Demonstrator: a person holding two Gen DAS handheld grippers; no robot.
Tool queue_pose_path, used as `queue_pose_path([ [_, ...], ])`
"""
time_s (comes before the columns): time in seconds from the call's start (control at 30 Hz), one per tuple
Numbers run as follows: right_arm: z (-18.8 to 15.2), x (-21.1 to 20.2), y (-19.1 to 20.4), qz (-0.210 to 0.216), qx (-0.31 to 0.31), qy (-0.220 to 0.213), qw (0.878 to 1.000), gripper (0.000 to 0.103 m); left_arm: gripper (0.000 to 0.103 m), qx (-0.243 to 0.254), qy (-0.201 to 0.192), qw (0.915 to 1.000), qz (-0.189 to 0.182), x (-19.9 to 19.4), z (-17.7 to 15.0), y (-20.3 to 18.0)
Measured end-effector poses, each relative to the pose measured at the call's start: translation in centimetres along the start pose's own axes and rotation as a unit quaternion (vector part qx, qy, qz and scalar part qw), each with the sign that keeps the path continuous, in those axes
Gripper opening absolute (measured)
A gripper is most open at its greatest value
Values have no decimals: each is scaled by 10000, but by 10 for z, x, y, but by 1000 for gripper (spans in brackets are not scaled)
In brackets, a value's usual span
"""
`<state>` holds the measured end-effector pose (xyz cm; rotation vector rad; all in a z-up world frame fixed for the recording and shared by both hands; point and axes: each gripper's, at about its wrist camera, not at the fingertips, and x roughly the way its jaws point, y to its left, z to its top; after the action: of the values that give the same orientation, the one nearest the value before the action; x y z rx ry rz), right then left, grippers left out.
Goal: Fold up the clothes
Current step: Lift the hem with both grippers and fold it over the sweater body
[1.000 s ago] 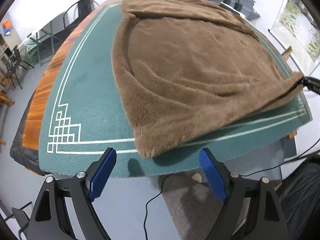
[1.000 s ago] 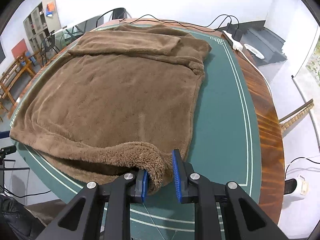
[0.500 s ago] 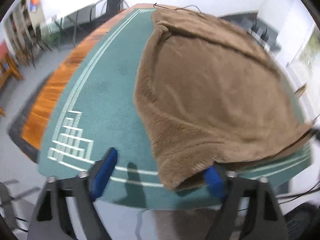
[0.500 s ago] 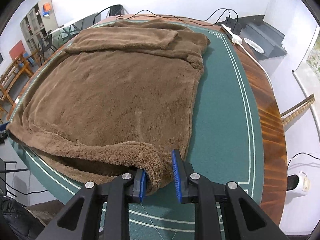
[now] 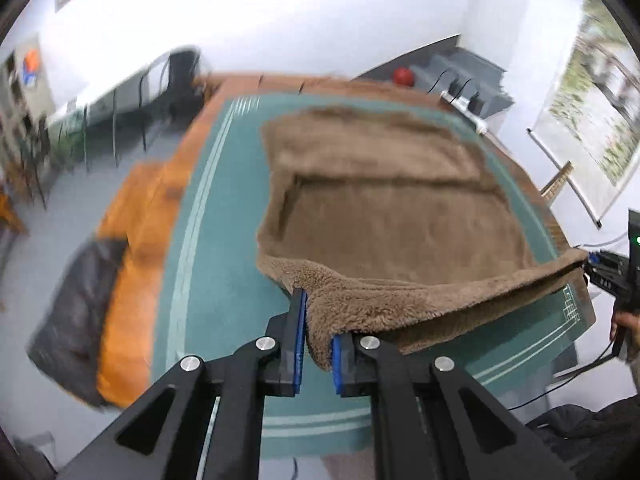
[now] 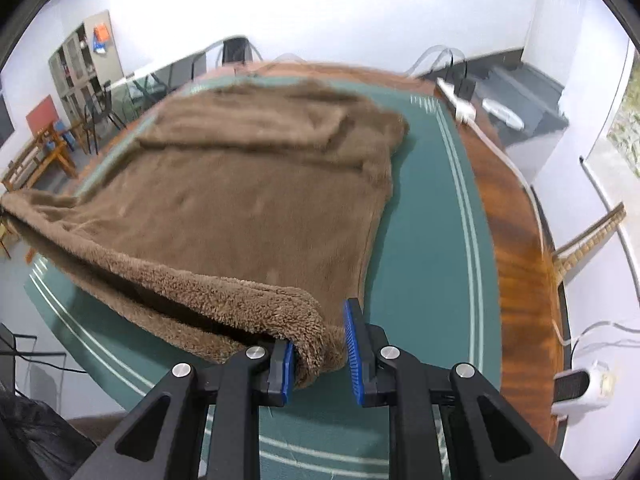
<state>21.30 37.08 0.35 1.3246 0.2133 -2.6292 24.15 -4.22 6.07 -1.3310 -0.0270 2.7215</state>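
A brown fleece garment [image 5: 400,216] lies spread on a green table mat [image 5: 216,264]; it also shows in the right wrist view [image 6: 248,200]. My left gripper [image 5: 318,344] is shut on its near left corner and holds it lifted off the mat. My right gripper [image 6: 320,352] is shut on the near right corner, also lifted. The near hem hangs between the two grippers, raised above the mat. The right gripper also shows at the right edge of the left wrist view [image 5: 600,266].
The mat covers a wooden table [image 6: 520,248]. Cables and a white power strip [image 6: 460,108] lie at the far right edge. Chairs [image 6: 48,148] and a cabinet [image 6: 84,68] stand to the left. A white heater [image 6: 584,386] sits on the floor at right.
My left gripper moved onto the near left corner and closed on it. Both grippers have lifted the near hem off the mat.
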Motion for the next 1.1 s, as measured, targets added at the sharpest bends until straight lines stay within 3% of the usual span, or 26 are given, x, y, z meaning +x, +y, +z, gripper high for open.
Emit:
queue_pose_path([
  [0.23, 59, -43, -11, -45, -30, -860, 9963, 22, 12, 457, -642, 9969, -26, -29, 80, 1],
  [0.47, 109, -60, -22, -216, -24, -1410, 9898, 22, 12, 505, -876, 9948, -87, -22, 132, 5],
  [0.83, 200, -40, -27, -394, 258, -1875, 9811, 22, 12, 216, -1079, 9939, -89, 29, 216, 28],
  [1.1, 266, 9, -37, -493, 563, -1789, 9810, 22, 12, 37, -914, 9957, -160, 98, 281, 48],
])
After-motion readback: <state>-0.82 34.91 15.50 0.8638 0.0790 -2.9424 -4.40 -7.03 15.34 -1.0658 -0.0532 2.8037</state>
